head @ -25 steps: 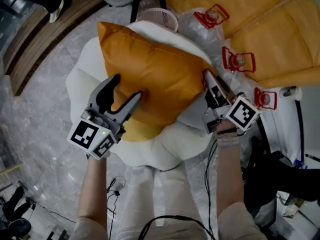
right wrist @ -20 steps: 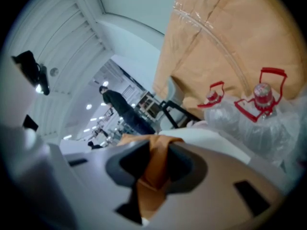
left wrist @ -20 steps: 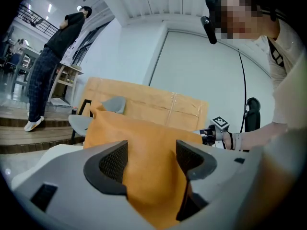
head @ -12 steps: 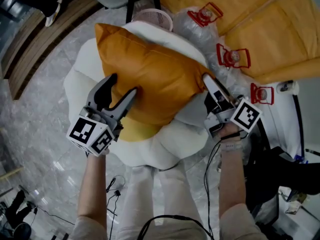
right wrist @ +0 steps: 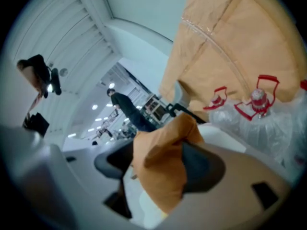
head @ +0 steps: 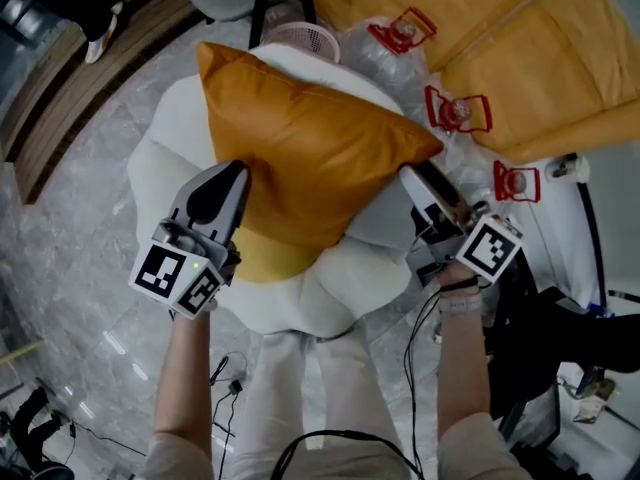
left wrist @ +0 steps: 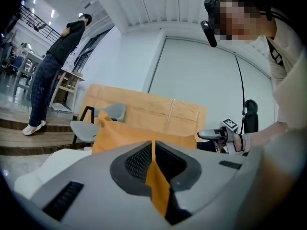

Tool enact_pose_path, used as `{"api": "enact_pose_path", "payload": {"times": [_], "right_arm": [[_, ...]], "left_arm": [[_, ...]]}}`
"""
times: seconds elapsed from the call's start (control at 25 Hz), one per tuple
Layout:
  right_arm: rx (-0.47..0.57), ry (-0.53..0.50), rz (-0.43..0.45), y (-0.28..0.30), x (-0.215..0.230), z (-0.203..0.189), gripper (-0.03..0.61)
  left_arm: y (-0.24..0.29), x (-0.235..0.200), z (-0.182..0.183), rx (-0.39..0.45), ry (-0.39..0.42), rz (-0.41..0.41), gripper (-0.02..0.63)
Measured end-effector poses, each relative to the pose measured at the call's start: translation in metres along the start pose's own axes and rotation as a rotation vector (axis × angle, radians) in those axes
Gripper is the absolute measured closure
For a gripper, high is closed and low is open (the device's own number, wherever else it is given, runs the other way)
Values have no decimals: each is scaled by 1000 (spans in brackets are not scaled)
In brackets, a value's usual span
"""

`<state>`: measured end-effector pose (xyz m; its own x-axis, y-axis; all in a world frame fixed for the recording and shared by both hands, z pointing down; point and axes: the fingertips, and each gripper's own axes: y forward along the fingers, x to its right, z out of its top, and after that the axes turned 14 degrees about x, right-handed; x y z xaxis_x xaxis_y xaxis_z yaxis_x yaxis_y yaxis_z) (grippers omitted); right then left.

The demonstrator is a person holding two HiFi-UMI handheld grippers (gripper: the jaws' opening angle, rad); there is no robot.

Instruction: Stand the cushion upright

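— Cushion [head: 310, 153] is resting on the white flower-shaped seat [head: 300, 303], leaning with its broad orange face turned up toward your head. Your left gripper [head: 232, 173] has just been closing. Now it is pinching only a thin fold of the cover at the near-left edge, with the jaws almost together.

— And your right gripper [head: 412, 173] has just been opening. Its jaws are standing wide, and the cushion's right corner is sitting loose between them, not pressed by the pads.

— So this is what I am fearing: you are holding the whole cushion by one thin fold. If you are lifting now, the cover may be sliding out of the left jaws, or the cushion may be swinging around that one point and dropping flat.

— It may also be tipping to your right, toward the plastic-wrapped bottles with red handles [head: 455, 108], because nothing is stopping that side.

— About direction: the cover is looking nearly square, so no long axis is clear to me. The longest line I am seeing is the far edge. It is running from the far-left corner, which is pointing away from you toward the pink basket [head: 300, 36], to the corner at your right gripper.

— I am agreeing. I am judging it half tilted, not yet upright.
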<state>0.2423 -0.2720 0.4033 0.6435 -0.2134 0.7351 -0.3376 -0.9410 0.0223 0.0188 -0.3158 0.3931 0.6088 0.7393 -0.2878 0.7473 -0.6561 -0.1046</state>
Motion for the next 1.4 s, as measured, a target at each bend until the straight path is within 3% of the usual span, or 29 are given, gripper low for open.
{"api": "enact_pose_path", "payload": {"times": [0.4,0.72,0.96,1.24,1.4], "right_arm": [[-1,-146,54,-25,-48,-36,281],[12,-259,123,-44,-95,-70,391],[-17,-387,156,-65,-121,-95,528],[-29,-535,127,-84,-148,-123,561],[7,-561,108,-97,-179,-126,561]], "left_arm": [[-45,20,-9,-51,-3,-41,589],[-99,29,-11,-66,-26,-30,589],[-132,39,-12,-59,-37,-6,589],[-149,60,-8,-6,-74,13,589],[-160,85,11,28,-91,2,589]]}}
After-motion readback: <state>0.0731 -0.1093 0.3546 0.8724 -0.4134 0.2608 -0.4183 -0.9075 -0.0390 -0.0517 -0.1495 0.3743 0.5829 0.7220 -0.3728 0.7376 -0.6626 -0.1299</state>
